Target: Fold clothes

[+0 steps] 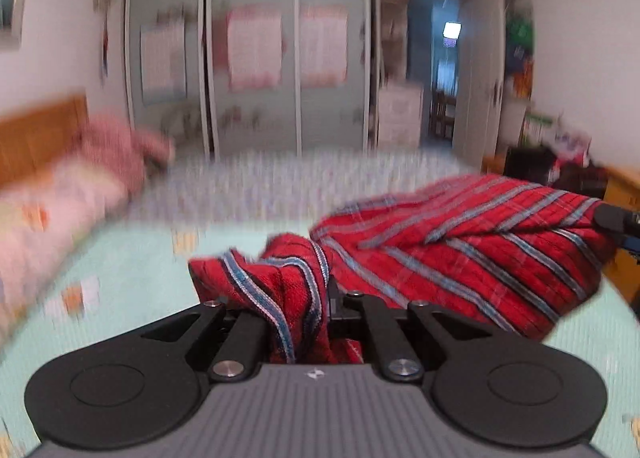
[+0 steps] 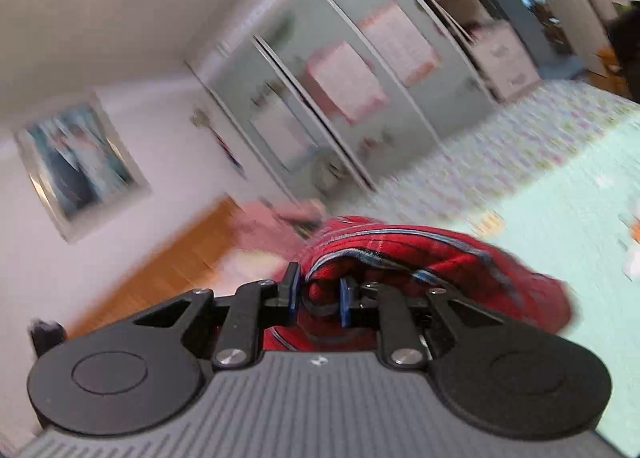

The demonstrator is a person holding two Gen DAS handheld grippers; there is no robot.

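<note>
In the left wrist view, the left claw (image 1: 298, 298) sits at the lower centre of the frame, clenched on a bunched corner of the red striped garment (image 1: 460, 242); its fingers are buried in the folds, so the pads themselves cannot be seen. From that pinch the cloth runs off toward the right of the frame as 1 broad sheet, its blue-grey stripes slanting down to the right, and it hangs above the pale green bedsheet (image 1: 132, 278) rather than lying flat on it. At the far right edge, where the sheet ends, a dark part of the right claw (image 1: 614, 218) meets the cloth. So the garment's long axis lies left to right across this view, strung between the 2 claws.

In the right wrist view, the right claw (image 2: 318, 300) is at the lower centre, its blue pads (image 2: 294, 296) closed on a thick wad of the same red cloth, which fills the gap between them. From there the fabric swells up and out to the right of the frame over the bedsheet, with the wooden headboard (image 2: 168, 270) at the lower left.

Each claw appears to hold 1 end, neither nearer than the other. My guess is the next fold depends on keeping that span taut and level while both ends come down together onto the bed.
</note>
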